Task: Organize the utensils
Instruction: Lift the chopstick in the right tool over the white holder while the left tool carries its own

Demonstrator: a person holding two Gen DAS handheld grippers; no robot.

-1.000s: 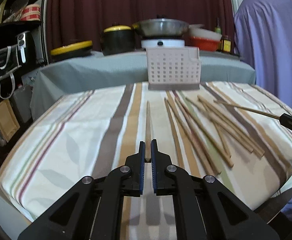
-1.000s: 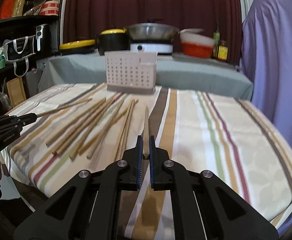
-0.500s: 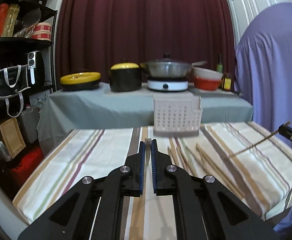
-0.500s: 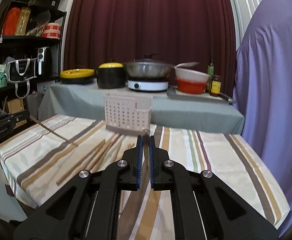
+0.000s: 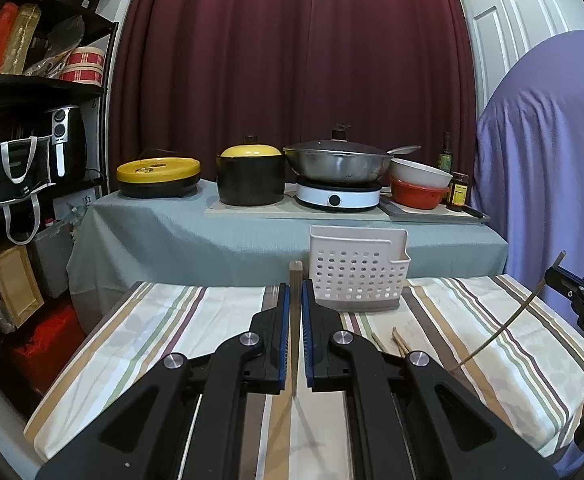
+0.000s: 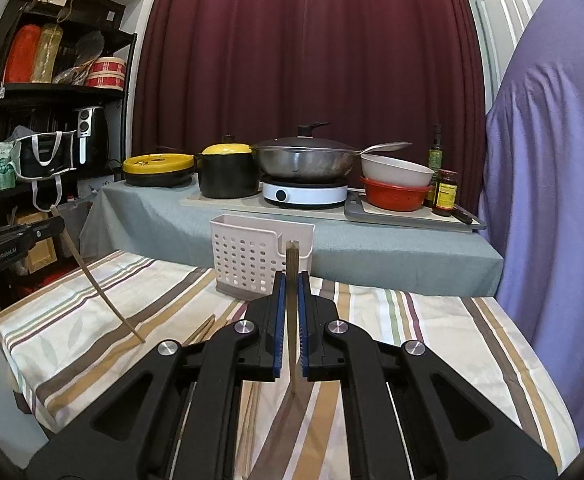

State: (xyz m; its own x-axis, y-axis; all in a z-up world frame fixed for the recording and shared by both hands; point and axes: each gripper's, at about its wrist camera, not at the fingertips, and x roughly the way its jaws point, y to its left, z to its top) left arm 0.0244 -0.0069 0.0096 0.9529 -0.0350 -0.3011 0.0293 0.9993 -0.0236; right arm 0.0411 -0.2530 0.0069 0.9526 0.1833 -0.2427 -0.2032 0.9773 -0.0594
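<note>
My left gripper is shut on a wooden chopstick, which stands up between the jaws above the striped table. My right gripper is shut on another chopstick, also lifted. Each gripper shows in the other's view, the right gripper with its chopstick hanging down, the left gripper likewise with its chopstick. The white perforated utensil basket stands at the table's far edge, just right of my left gripper and just left of my right gripper in the right wrist view. A few chopsticks lie on the cloth, mostly hidden by the grippers.
Behind the striped table is a grey-covered counter with a yellow-lidded pan, black pot, wok on a hotplate, bowls and bottles. A black shelf stands left. A purple-draped shape stands right.
Both grippers have risen and tilted up from the table, each lifting its chopstick off the cloth. The loose chopsticks have dropped out of sight below the grippers.
</note>
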